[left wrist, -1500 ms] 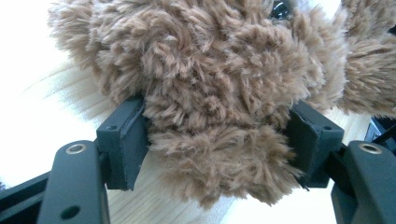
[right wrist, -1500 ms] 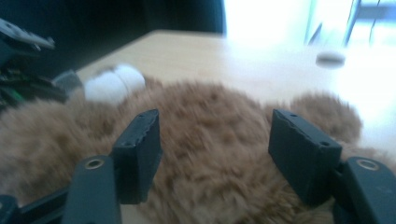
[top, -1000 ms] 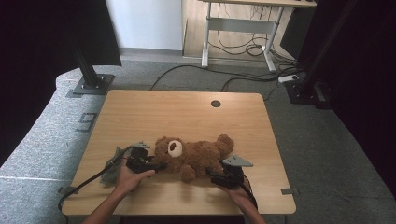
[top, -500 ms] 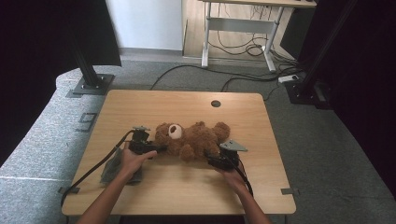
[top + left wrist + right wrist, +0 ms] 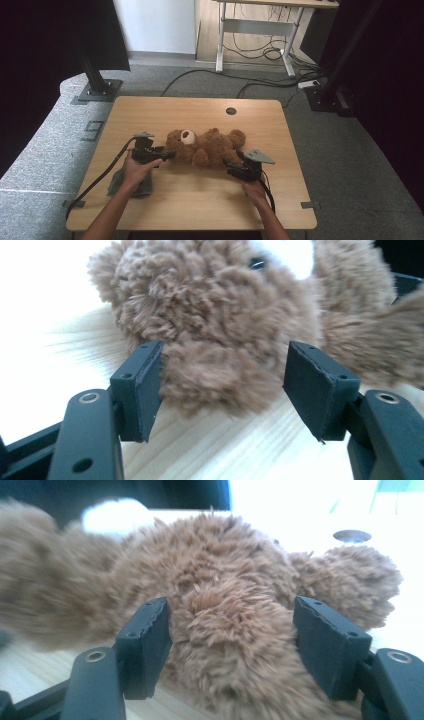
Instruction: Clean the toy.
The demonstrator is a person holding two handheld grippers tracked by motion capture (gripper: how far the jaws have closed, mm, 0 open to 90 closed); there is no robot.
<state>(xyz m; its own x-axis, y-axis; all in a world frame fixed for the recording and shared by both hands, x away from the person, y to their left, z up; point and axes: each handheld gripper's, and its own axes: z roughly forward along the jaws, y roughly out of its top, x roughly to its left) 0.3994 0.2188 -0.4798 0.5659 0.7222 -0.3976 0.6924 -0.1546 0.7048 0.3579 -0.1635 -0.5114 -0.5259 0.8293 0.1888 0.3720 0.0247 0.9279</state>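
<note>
The teddy bear (image 5: 206, 146) lies on its back near the middle of the worktop (image 5: 200, 200), a bit toward the near edge. A second ago it lay closer to that near edge — now it sits farther in, and both hands have moved in with it.

The left claw (image 5: 170, 155) is at the bear's head. A furry bump of the bear (image 5: 220, 375) sits between its jaws; one jaw touches the fur, the other stands a little apart. I cannot tell if it grips.

The right claw (image 5: 227, 164) is at the bear's leg end. Its jaws have just been opening, with fur (image 5: 230, 625) filling the gap between them. It looks like the bear is being let go here.

A grey cloth (image 5: 116, 182) lies under the left hand, near the left edge.
</note>
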